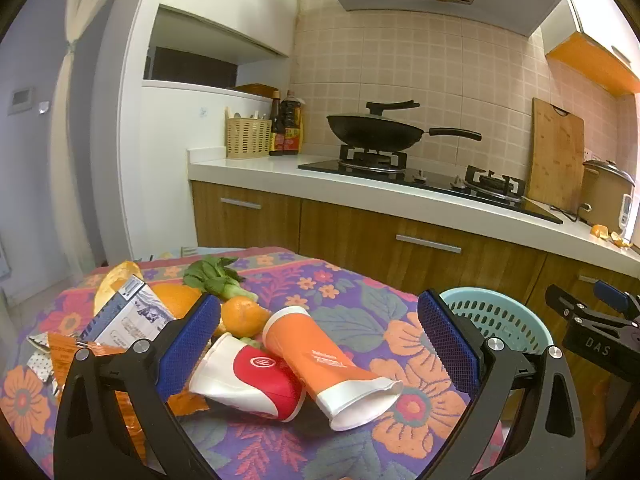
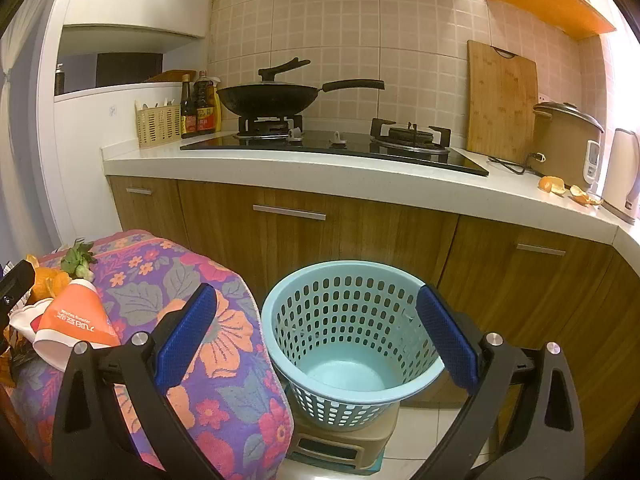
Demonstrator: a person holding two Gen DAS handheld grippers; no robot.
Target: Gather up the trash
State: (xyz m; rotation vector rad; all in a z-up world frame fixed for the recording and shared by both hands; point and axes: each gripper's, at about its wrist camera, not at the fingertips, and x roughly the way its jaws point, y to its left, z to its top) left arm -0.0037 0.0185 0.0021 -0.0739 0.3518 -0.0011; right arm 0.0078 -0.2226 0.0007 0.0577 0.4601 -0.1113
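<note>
Now, left gripper spread wide above orange paper cup and red-white paper cup, both toppled on flowered tablecloth; right gripper likewise wide, holding nothing, over light-blue perforated plastic basket.

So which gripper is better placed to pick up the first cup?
Left. The left gripper is open with the orange cup and red cup lying between its fingers. The right gripper is open over the empty basket, with the cups off to its left edge.
</note>
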